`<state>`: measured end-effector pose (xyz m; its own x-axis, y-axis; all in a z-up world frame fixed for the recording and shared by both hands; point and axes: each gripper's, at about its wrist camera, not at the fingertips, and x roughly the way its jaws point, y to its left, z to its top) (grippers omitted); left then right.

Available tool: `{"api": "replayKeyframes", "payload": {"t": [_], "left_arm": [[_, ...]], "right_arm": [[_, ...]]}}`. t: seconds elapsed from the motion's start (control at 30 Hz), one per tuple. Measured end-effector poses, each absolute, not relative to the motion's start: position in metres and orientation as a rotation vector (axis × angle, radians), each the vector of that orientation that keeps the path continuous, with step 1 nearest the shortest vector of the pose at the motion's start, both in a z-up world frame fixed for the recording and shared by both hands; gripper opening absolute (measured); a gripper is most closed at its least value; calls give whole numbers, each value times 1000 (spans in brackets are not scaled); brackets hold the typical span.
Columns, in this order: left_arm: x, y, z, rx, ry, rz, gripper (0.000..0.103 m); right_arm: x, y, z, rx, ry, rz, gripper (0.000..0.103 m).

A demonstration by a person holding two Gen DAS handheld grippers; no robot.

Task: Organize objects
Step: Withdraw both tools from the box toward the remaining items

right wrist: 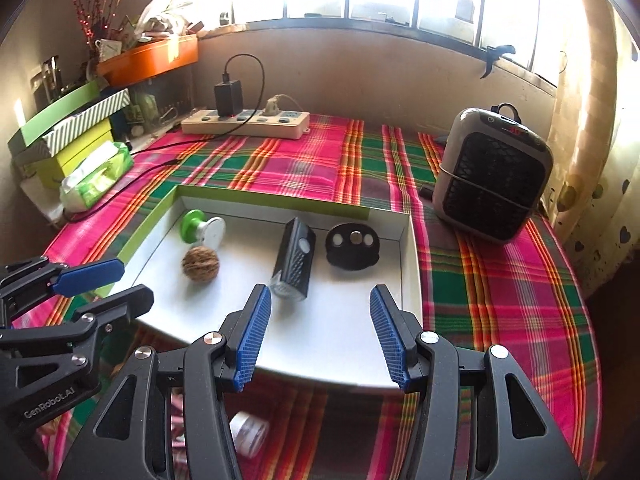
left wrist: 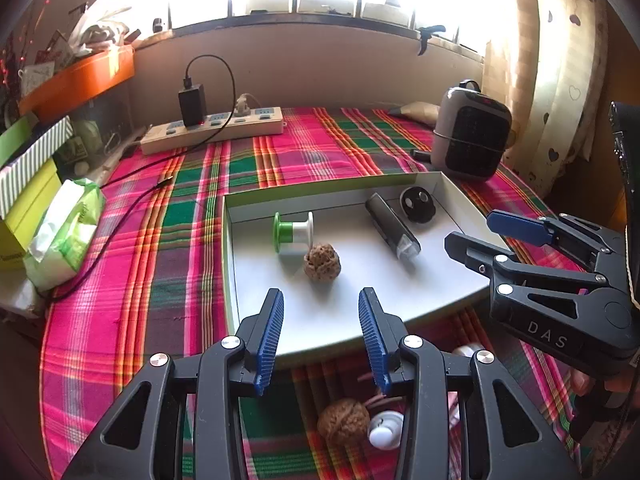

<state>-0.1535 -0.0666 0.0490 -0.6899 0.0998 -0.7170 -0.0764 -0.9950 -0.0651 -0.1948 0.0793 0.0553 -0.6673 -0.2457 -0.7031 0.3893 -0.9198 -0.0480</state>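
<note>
A shallow white tray with green sides (left wrist: 240, 264) (right wrist: 408, 264) lies on the plaid cloth. In it are a green-and-white spool (left wrist: 292, 234) (right wrist: 202, 230), a walnut (left wrist: 322, 262) (right wrist: 201, 264), a black bike light (left wrist: 392, 226) (right wrist: 294, 264) and a black round disc (left wrist: 418, 204) (right wrist: 352, 246). My left gripper (left wrist: 322, 340) is open and empty over the tray's near edge, just short of the walnut. My right gripper (right wrist: 320, 336) is open and empty over the tray's near edge, near the bike light. On the cloth below the left gripper lie a second walnut (left wrist: 344, 420) and a small white object (left wrist: 386, 428).
A small heater (left wrist: 472, 130) (right wrist: 492, 176) stands at the back right. A power strip with a charger (left wrist: 212, 130) (right wrist: 246, 122) lies at the back. A tissue pack (left wrist: 64, 232) (right wrist: 96, 178) and stacked boxes (left wrist: 28, 168) sit on the left. A small white jar (right wrist: 250, 434) lies under my right gripper.
</note>
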Motion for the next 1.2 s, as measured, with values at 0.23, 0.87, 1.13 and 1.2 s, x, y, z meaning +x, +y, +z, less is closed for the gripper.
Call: {"api": "replayKeyframes", "payload": {"t": [0.23, 0.87, 1.13, 1.2], "left_arm": [[-139, -65, 51, -1179, -39, 2811, 37], [-100, -74, 38, -1163, -117, 2738, 38], [-89, -71, 28, -1187, -136, 2666, 39], [-88, -69, 25, -1193, -132, 2654, 39]], "right_arm": [[-177, 82, 55, 1033, 235, -2569, 53], [-139, 106, 39, 1069, 140, -2575, 53], [-127, 112, 33, 1071, 115, -2554, 53], [-125, 114, 31, 1075, 104, -2551, 53]]}}
